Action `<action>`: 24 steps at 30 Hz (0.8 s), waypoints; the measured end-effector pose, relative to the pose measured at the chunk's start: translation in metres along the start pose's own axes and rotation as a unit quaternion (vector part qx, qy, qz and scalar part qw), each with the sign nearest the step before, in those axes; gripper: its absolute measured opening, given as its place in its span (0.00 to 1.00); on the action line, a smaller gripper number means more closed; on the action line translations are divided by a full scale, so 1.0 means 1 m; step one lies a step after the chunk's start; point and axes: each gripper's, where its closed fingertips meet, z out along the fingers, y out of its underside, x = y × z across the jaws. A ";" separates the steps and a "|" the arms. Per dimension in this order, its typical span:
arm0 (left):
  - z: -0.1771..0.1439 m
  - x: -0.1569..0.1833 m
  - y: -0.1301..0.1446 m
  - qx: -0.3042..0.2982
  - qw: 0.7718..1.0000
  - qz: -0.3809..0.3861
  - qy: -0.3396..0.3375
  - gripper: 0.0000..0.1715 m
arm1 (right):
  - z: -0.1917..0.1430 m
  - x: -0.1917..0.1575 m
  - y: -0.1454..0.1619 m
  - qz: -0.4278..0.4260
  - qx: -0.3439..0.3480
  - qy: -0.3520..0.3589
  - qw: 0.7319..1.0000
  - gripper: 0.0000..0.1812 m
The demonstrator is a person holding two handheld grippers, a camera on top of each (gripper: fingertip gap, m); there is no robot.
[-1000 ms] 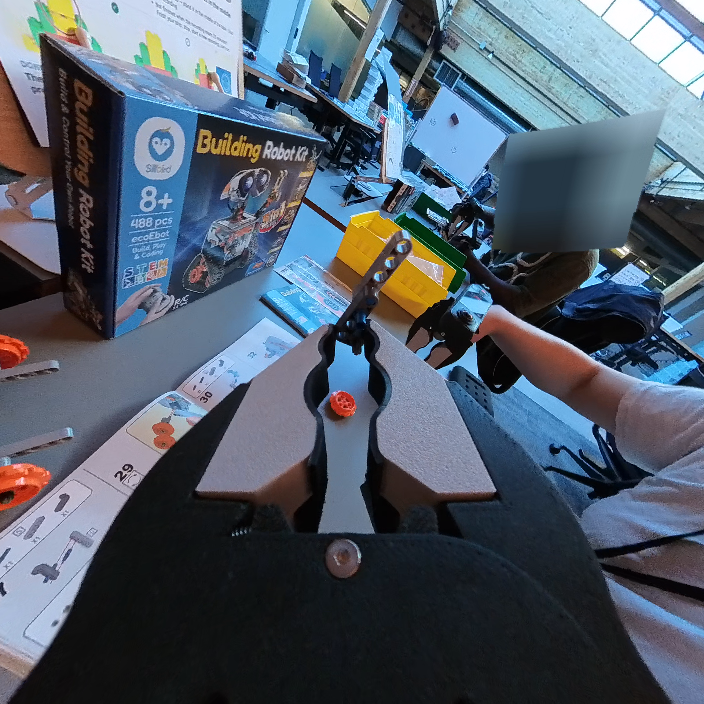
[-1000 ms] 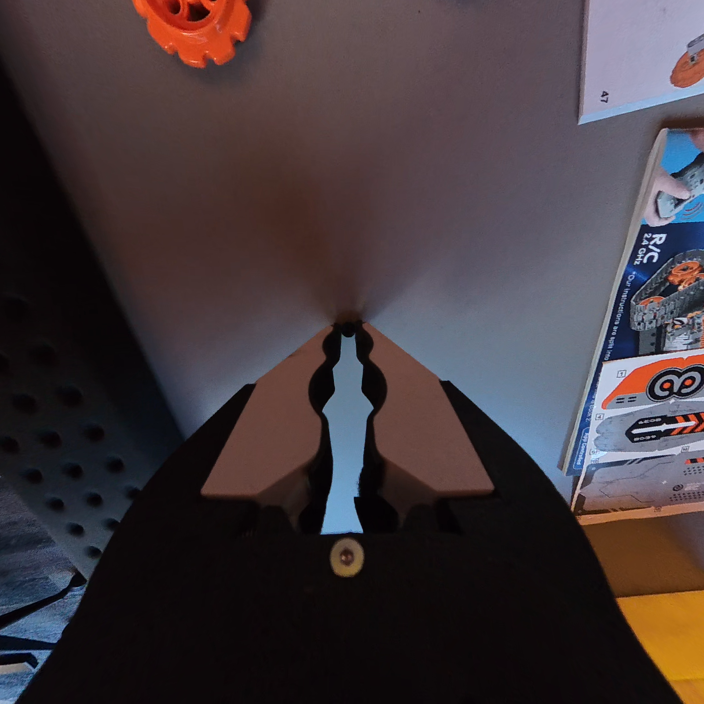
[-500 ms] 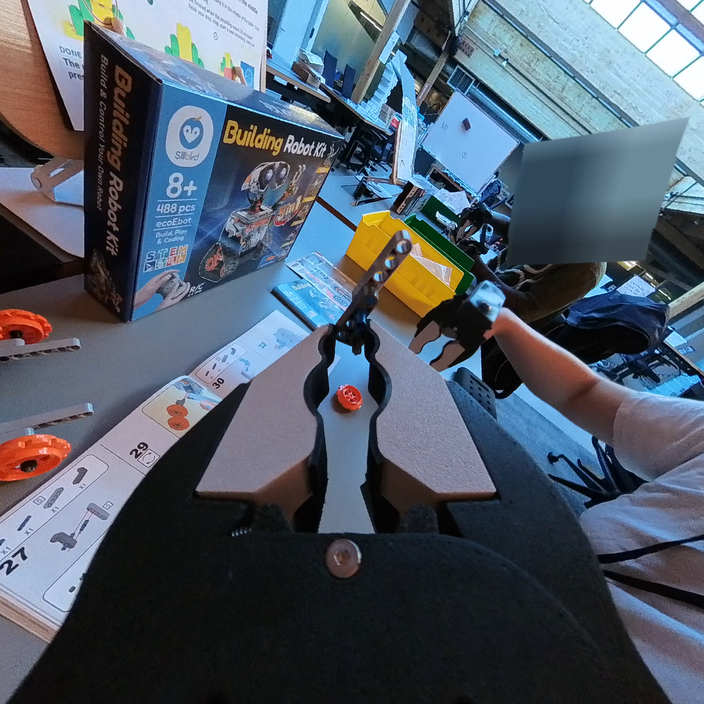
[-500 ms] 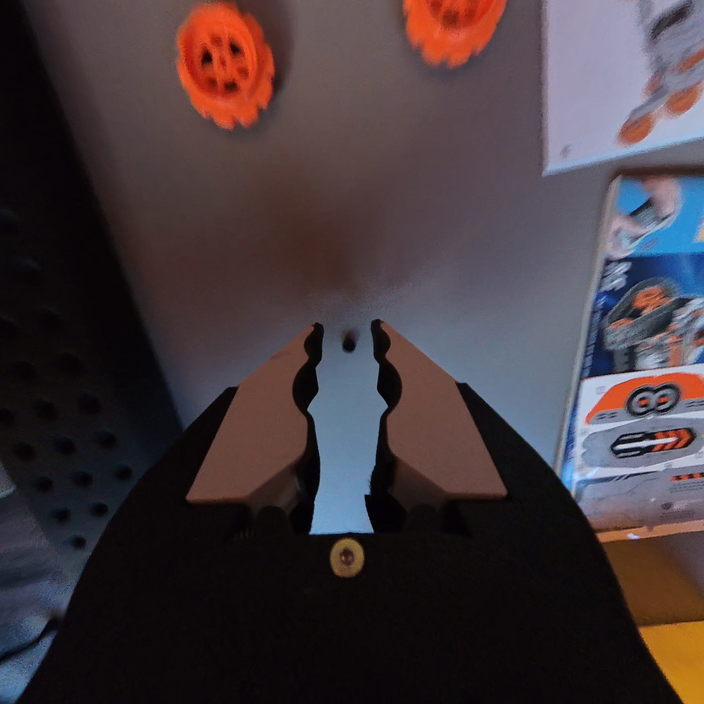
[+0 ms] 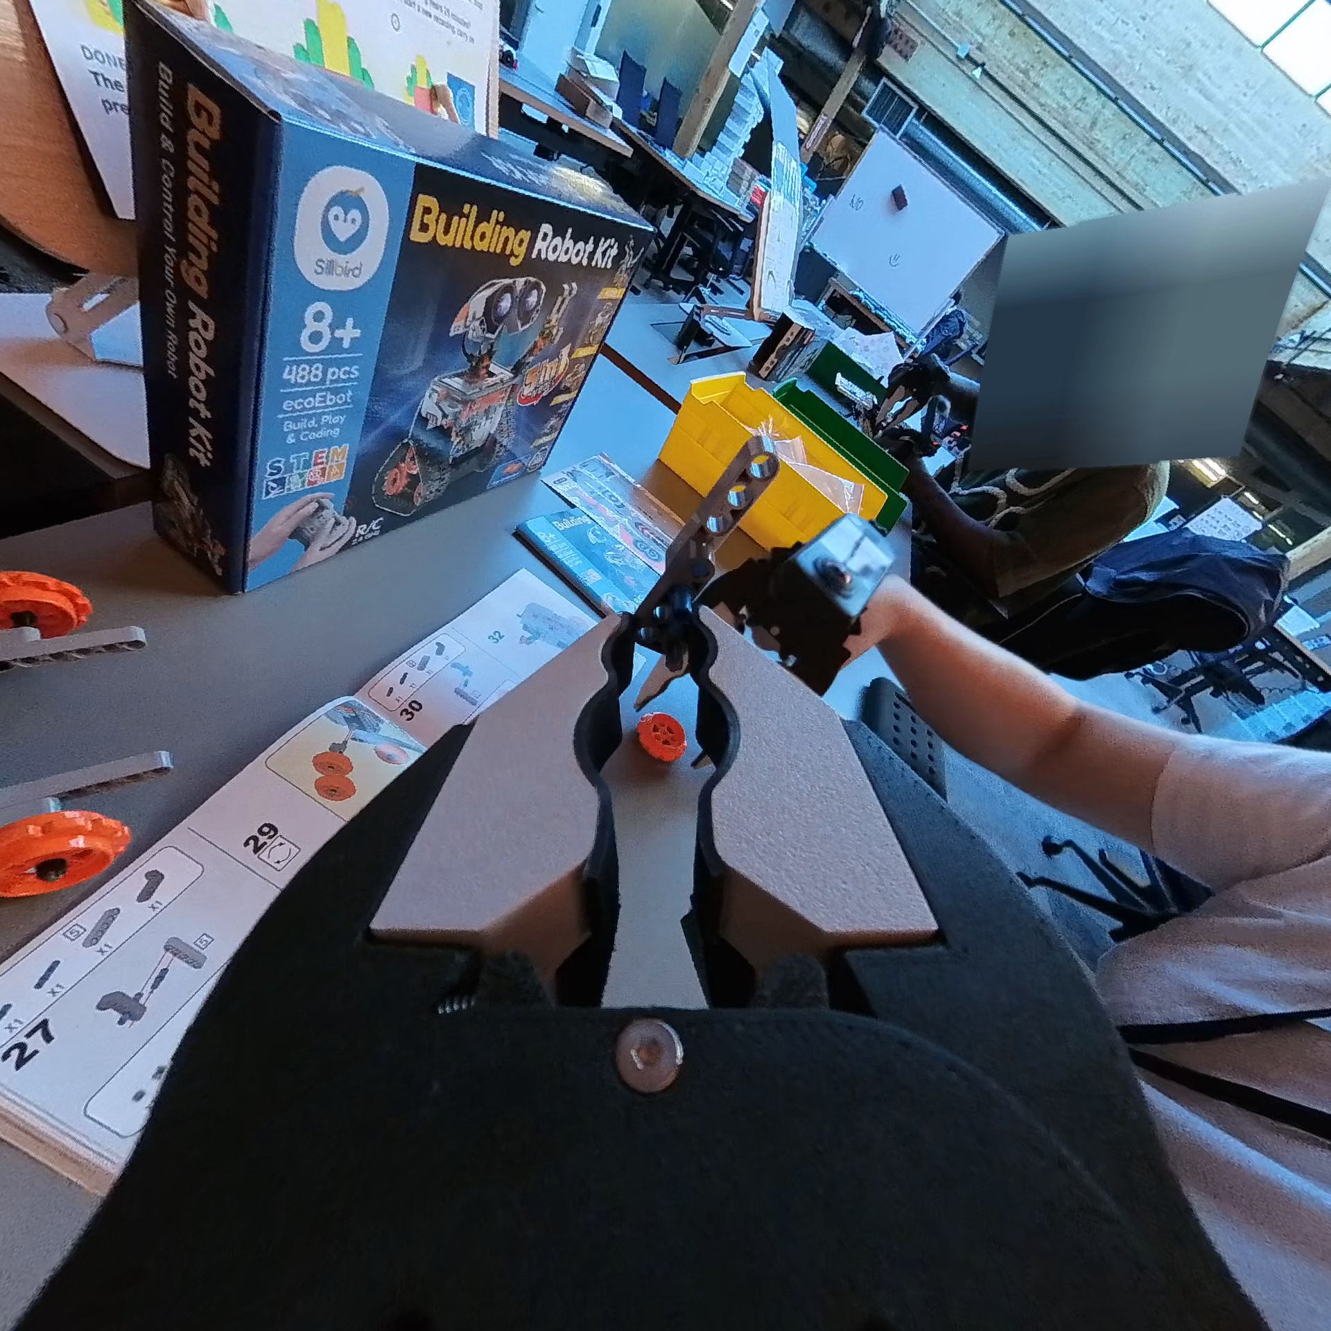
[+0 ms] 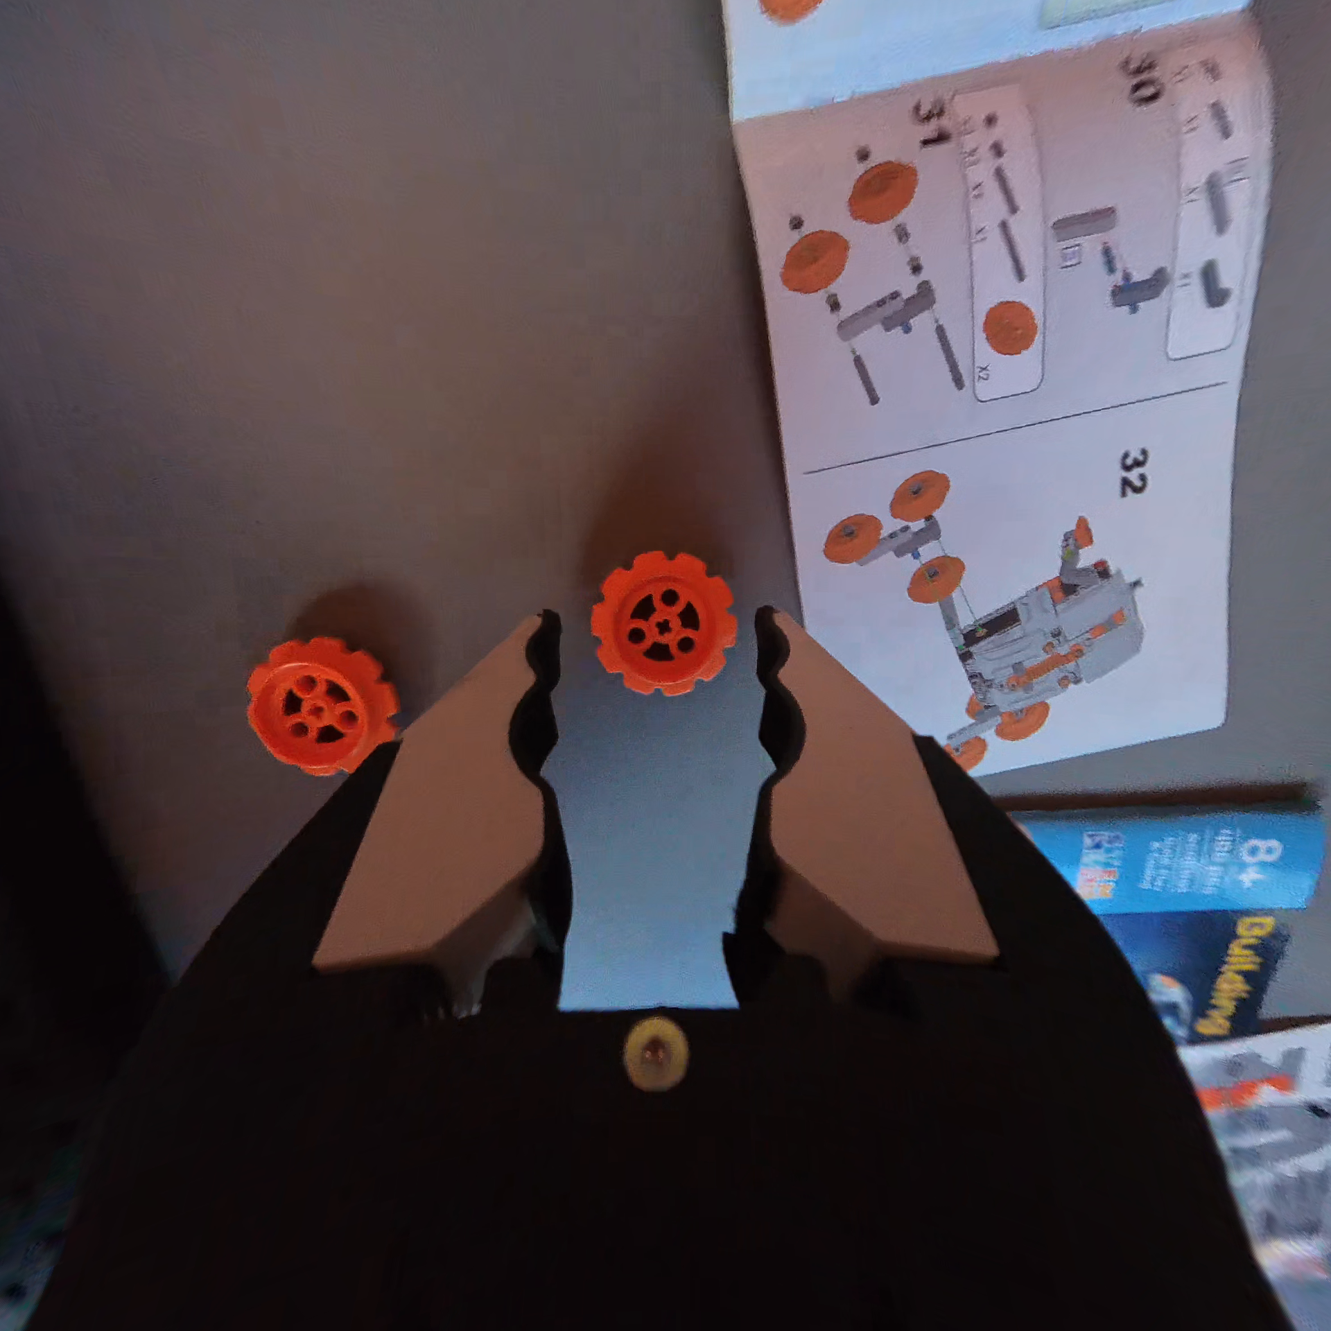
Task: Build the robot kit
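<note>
My left gripper (image 5: 666,634) is shut on the pinned base of a grey perforated beam (image 5: 727,504) and holds it tilted above the grey table (image 5: 288,648). My right gripper (image 6: 657,618) is open and empty, just above the table, with its fingertips either side of a small orange toothed wheel (image 6: 662,623). A second orange wheel (image 6: 320,706) lies left of its left finger. In the left wrist view the right gripper (image 5: 675,724) hangs over the orange wheel (image 5: 661,736), just beyond my left fingertips.
An open instruction booklet (image 6: 1008,432) lies right of the wheels, with a blue leaflet (image 6: 1188,864) beside it. A blue kit box (image 5: 396,346) stands at the back left. Yellow (image 5: 756,461) and green (image 5: 843,410) bins sit behind. Orange wheels on axles (image 5: 61,850) lie far left. Left tips to right tips: about 25 centimetres.
My right gripper opened, left a small black piece it had pinched, and moved across the table to straddle an orange wheel. My left gripper kept hold of the beam and shifted only slightly.
</note>
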 end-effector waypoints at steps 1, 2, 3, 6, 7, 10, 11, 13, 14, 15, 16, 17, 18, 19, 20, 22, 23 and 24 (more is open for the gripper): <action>-0.002 0.000 0.000 0.001 1.000 0.001 -0.001 0.07 | 0.002 0.004 0.002 -0.008 -0.028 0.007 1.000 0.30; -0.003 0.000 0.000 0.001 1.000 0.003 -0.003 0.07 | 0.004 0.007 0.006 -0.013 -0.055 0.007 0.998 0.30; -0.005 0.000 -0.001 0.003 1.000 0.004 -0.004 0.07 | 0.005 0.006 0.010 -0.012 -0.077 0.000 0.997 0.30; -0.009 0.000 -0.002 0.008 1.000 0.003 -0.004 0.07 | 0.006 0.001 0.008 -0.023 -0.091 -0.023 0.995 0.26; -0.010 -0.001 -0.002 0.010 1.000 0.003 -0.004 0.07 | 0.005 0.004 0.007 -0.040 -0.095 -0.014 0.995 0.24; -0.011 -0.003 -0.002 0.012 1.000 -0.002 -0.004 0.07 | -0.008 0.012 -0.003 -0.078 -0.058 0.039 0.995 0.22; -0.011 -0.003 -0.002 0.013 1.000 -0.002 -0.002 0.07 | -0.021 0.014 -0.017 -0.108 -0.004 0.077 0.991 0.22; -0.010 -0.002 -0.003 0.015 1.000 0.000 0.001 0.06 | -0.059 0.013 -0.050 -0.165 0.129 0.163 0.964 0.22; -0.010 -0.001 -0.005 0.018 1.000 0.001 0.003 0.07 | -0.084 0.014 -0.062 -0.195 0.189 0.221 0.937 0.22; -0.008 0.001 -0.006 0.021 1.000 0.002 0.008 0.07 | -0.107 0.013 -0.070 -0.215 0.239 0.263 0.910 0.22; -0.007 0.003 -0.007 0.022 1.000 0.002 0.016 0.07 | -0.125 0.012 -0.073 -0.215 0.270 0.288 0.893 0.22; -0.004 0.005 -0.007 0.022 0.999 0.001 0.023 0.07 | -0.140 0.016 -0.074 -0.208 0.289 0.316 0.879 0.22; -0.002 0.007 -0.007 0.021 0.999 0.001 0.027 0.07 | -0.153 0.018 -0.074 -0.213 0.302 0.342 0.864 0.22; 0.001 0.008 -0.007 0.020 0.999 0.000 0.031 0.07 | -0.165 0.020 -0.075 -0.218 0.313 0.364 0.850 0.22; 0.003 0.011 -0.007 0.019 0.999 0.000 0.037 0.07 | -0.175 0.022 -0.076 -0.213 0.330 0.364 0.845 0.22; 0.008 0.021 -0.009 0.023 0.998 0.003 0.060 0.07 | -0.188 0.011 -0.085 -0.151 0.429 0.214 0.864 0.22; 0.010 0.028 -0.012 0.028 0.997 0.005 0.078 0.07 | -0.208 -0.005 -0.092 -0.112 0.511 0.074 0.849 0.22; 0.011 0.038 -0.016 0.036 0.994 0.008 0.100 0.07 | -0.241 -0.015 -0.095 -0.083 0.591 -0.055 0.800 0.22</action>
